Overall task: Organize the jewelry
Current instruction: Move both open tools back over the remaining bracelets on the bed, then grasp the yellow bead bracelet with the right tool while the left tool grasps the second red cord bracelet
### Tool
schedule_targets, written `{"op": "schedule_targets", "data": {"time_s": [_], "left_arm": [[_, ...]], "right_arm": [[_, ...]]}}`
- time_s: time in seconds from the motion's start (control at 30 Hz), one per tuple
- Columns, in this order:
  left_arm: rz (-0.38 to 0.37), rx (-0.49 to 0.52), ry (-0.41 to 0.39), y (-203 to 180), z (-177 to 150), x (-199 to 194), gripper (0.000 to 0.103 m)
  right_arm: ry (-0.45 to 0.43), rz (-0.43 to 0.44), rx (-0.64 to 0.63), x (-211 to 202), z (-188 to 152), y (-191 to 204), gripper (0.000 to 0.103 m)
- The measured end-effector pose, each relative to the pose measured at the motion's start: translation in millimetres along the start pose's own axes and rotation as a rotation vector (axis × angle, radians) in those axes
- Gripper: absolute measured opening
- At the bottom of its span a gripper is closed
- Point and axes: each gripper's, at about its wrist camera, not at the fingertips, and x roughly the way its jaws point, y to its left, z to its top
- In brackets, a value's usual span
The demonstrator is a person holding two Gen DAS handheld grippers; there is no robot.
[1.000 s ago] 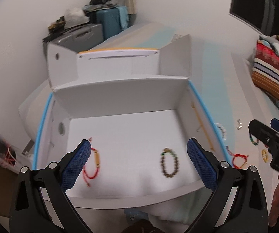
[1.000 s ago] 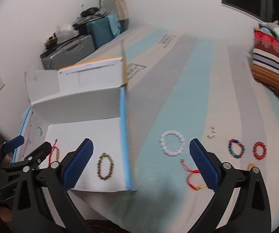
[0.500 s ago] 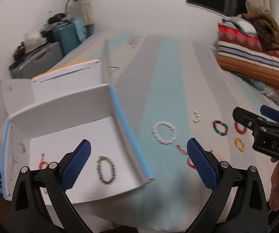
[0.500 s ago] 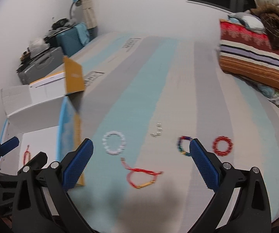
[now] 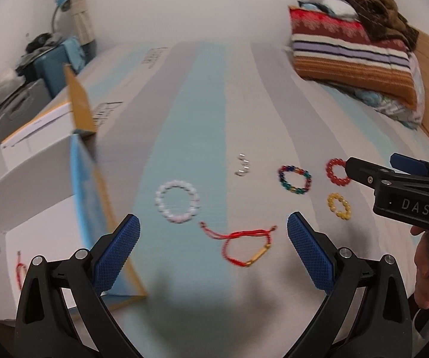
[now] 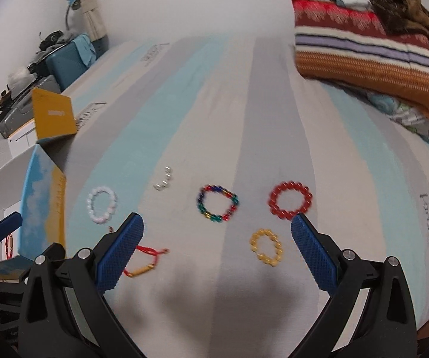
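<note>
Left wrist view
- Left claw (image 5: 213, 232): jaws spread wide, nothing between them; it hangs above the bed (image 5: 190, 95).
- Below it: red cord bracelet (image 5: 241, 246) with a gold bar, lying loose on the bed almost between the pads; white bead bracelet (image 5: 177, 201) just beyond.
- Further right: silver beads (image 5: 242, 167), multicolour bracelet (image 5: 295, 179), red bead bracelet (image 5: 336, 171), yellow bead bracelet (image 5: 338, 205), all apart from one another.
- Box (image 5: 35, 179): open, at the left edge; one red cord piece (image 5: 20, 270) lies on its white floor.
- Right claw (image 5: 372, 168): seen from the side at the right; cannot tell its opening here.

Right wrist view
- Right claw (image 6: 217, 234): jaws apart, empty, above the bed (image 6: 274, 104).
- Nearest to it: yellow bead bracelet (image 6: 266, 247), between the pads; red bead bracelet (image 6: 290, 200) and multicolour bracelet (image 6: 217, 203) just past them.
- Leftward: silver beads (image 6: 164, 179), white bead bracelet (image 6: 102, 205), red cord bracelet (image 6: 142, 261), then box (image 6: 42, 203).

Progress
- Done: at least one piece is in the box.
- Left: six items on the bed; judged under half done.
</note>
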Motion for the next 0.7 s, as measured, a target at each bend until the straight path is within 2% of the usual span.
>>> {"op": "schedule_targets", "data": {"time_s": [0.33, 0.7], "left_arm": [[-0.036, 0.014, 0.093, -23.0, -19.5, 71.4, 0.097], [-0.052, 0.026, 0.139, -30.7, -40.8, 116.6, 0.097]], "right_arm": [[0.074, -0.040, 0.071, 48.8, -22.0, -51.1, 0.095], [0.154, -0.024, 0.104, 101.1, -44.4, -65.0, 0.094]]}}
